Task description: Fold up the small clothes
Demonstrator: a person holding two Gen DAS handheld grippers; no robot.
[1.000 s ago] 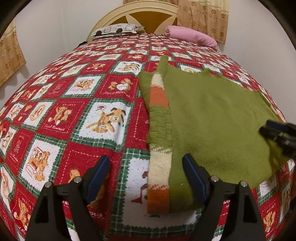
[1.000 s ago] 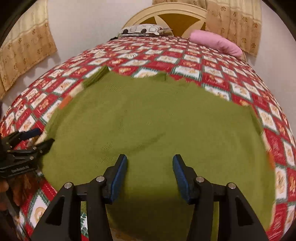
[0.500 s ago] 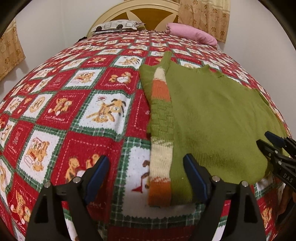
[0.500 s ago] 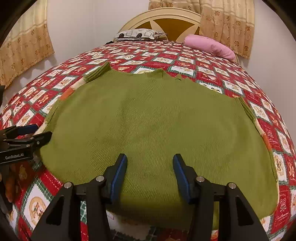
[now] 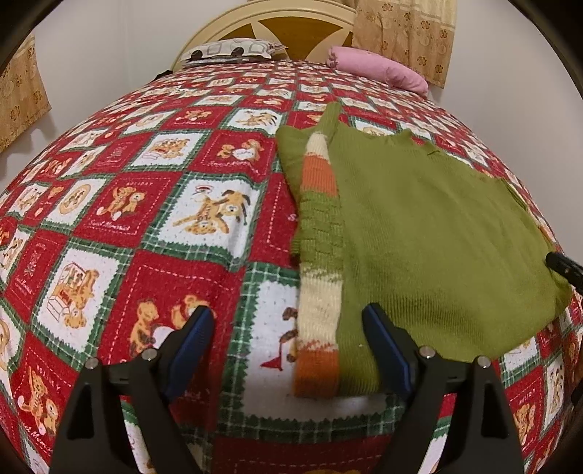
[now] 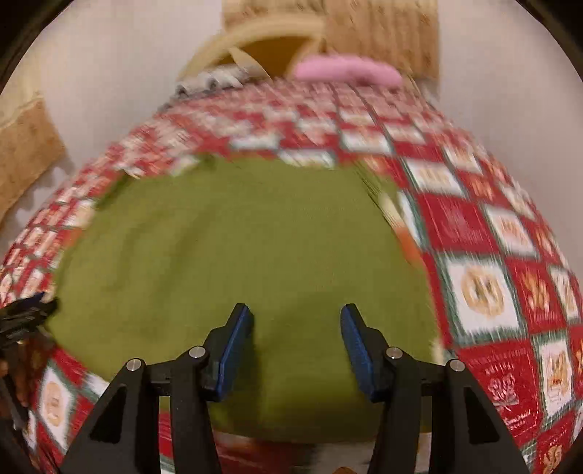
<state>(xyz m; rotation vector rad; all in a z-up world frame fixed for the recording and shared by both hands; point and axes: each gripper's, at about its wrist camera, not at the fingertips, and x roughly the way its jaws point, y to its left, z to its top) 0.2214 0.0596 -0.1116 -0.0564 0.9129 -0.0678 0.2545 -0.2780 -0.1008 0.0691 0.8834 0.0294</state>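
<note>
I count one olive-green knitted sweater [image 5: 430, 233], lying flat on the bed on a red, white and green patchwork quilt with cartoon animal squares [image 5: 153, 204]. One sleeve, banded in cream, orange and green [image 5: 320, 255], is folded in along the sweater's left edge. At the head of the bed I see two pillows: one pink bolster pillow [image 5: 379, 67] and one grey-patterned pillow [image 5: 233, 49], in front of a cream headboard [image 5: 277, 22]

I have two grippers in view. My left gripper [image 5: 288, 346] has its jaws wide apart and holds nothing; they straddle the lower end of the banded sleeve, hovering low over the sweater's near-left corner, whether touching I cannot tell. My right gripper [image 6: 297, 346] also has its jaws wide and empty, poised over the sweater's near hem, angled forward along the bed; that view is motion-blurred. Each gripper shows at the edge of the other's view, the right one near the sweater's right edge [image 5: 564, 268], the left one at its left edge [image 6: 22, 317]
</note>
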